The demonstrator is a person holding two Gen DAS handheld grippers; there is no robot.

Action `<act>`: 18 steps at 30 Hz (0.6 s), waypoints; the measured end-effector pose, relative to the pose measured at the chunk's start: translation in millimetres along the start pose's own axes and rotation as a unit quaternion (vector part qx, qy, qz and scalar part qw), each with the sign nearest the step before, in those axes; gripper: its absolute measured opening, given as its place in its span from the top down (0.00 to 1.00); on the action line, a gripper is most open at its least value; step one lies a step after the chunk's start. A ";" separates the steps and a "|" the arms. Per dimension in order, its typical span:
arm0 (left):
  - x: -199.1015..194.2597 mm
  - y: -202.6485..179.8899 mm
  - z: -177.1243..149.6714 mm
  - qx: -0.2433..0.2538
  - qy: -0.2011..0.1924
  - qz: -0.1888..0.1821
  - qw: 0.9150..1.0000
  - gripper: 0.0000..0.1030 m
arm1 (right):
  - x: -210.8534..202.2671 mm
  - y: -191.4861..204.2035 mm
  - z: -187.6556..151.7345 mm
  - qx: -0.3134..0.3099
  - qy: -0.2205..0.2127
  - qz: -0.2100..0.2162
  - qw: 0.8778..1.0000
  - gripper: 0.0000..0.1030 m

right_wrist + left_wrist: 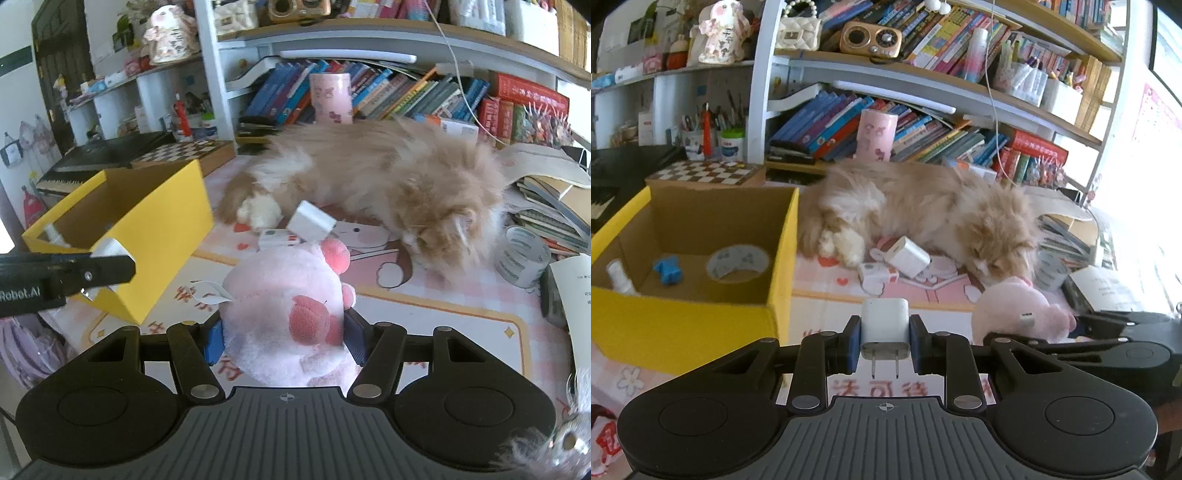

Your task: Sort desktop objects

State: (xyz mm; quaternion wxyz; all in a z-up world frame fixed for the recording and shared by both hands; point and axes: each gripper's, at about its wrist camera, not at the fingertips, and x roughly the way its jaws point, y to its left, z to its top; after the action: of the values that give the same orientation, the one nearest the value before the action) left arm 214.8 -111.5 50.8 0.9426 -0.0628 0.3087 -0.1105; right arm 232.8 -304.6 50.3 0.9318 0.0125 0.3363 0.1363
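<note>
Pink cartoon-printed matting covers the desk [461, 295], and behind it stand white-framed shelves [923, 85] crammed with leaning books. A long-haired ginger-and-white cat [923, 214] sprawls across the far middle of the mat, fluffy and soft-edged.

At the left sits an open yellow cardboard box [701, 325], brown and matte inside. It holds three things: a flat roll of printed tape [738, 263], a small blue piece [668, 271] and a white bottle [618, 277] in the near left corner.

Two more white plugs lie by the cat's paws: a smooth cube charger [908, 256] tilted against a flatter one with pink stickers [875, 277]. A clear tape roll [524, 256] stands at the right, beside stacked books and papers.

The left gripper [885, 343] pinches a white, rounded-square charger [885, 326] between its blue pads, two metal prongs pointing back toward the camera, near and right of the box.

The right gripper [284, 339] squeezes a pale pink plush toy [284, 306], round and fuzzy with darker pink patches and a white paper tag, held near the middle of the mat, right of the box.
</note>
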 end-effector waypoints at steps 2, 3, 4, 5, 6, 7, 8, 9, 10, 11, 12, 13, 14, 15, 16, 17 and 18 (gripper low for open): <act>-6.6 7.3 -4.3 -0.002 0.001 -0.002 1.000 0.76 | -1.8 10.3 -2.9 -0.003 0.002 0.000 1.000 0.43; -10.3 11.2 -6.4 -0.002 0.001 -0.003 1.000 0.76 | -2.6 15.8 -4.9 -0.003 0.004 0.000 1.000 0.43; -14.5 15.3 -9.0 -0.002 0.001 -0.004 1.000 0.76 | -3.3 20.3 -6.6 -0.003 0.005 0.000 1.000 0.43; -18.0 18.9 -11.2 0.000 0.001 -0.004 1.000 0.76 | -3.9 25.5 -8.4 -0.003 0.007 -0.001 1.000 0.43; -22.1 23.1 -14.3 0.001 0.003 -0.004 1.000 0.76 | -4.9 31.5 -10.8 -0.004 0.009 -0.002 1.000 0.43; -25.4 26.3 -16.9 0.001 0.005 -0.004 1.000 0.76 | -6.1 36.4 -12.9 -0.004 0.010 -0.002 1.000 0.43; -29.2 30.0 -19.8 0.001 0.007 -0.004 1.000 0.76 | -7.2 42.4 -15.0 -0.006 0.011 -0.004 1.000 0.43; -33.0 34.2 -22.3 0.001 0.008 -0.003 1.000 0.76 | -8.7 48.8 -16.9 -0.009 0.012 -0.005 1.000 0.43; -37.0 38.6 -24.9 0.000 0.010 -0.003 1.000 0.76 | -10.6 55.5 -19.2 -0.012 0.012 -0.006 1.000 0.43; -40.5 42.5 -27.3 0.000 0.011 -0.003 1.000 0.76 | -12.2 62.1 -21.2 -0.015 0.013 -0.007 1.000 0.43; -44.6 46.6 -29.9 0.001 0.011 -0.002 1.000 0.76 | -14.1 69.0 -23.7 -0.019 0.013 -0.007 1.000 0.43; -47.9 50.4 -32.1 0.001 0.013 -0.002 1.000 0.76 | -15.7 75.7 -26.3 -0.023 0.014 -0.007 1.000 0.43; -51.1 54.2 -34.1 0.000 0.014 -0.002 1.000 0.76 | -17.4 81.4 -29.1 -0.025 0.015 -0.006 1.000 0.43; -54.0 58.0 -36.2 -0.001 0.015 -0.003 1.000 0.76 | -18.8 86.8 -31.9 -0.028 0.016 -0.007 0.999 0.43; -57.2 61.8 -38.2 -0.002 0.017 -0.004 1.000 0.76 | -20.3 92.6 -34.6 -0.029 0.017 -0.007 0.999 0.43; -59.9 64.2 -39.9 -0.001 0.018 -0.005 1.000 0.76 | -21.8 98.4 -37.6 -0.030 0.018 -0.008 0.999 0.43; -63.4 67.2 -41.9 0.000 0.018 -0.007 1.000 0.76 | -23.2 103.4 -40.1 -0.030 0.019 -0.009 0.999 0.43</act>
State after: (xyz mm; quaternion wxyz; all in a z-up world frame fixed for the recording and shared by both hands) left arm 151.5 -32.9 40.7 0.9361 -0.0627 0.3252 -0.1182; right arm 165.1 -213.9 45.6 0.9264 -0.0205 0.3497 0.1383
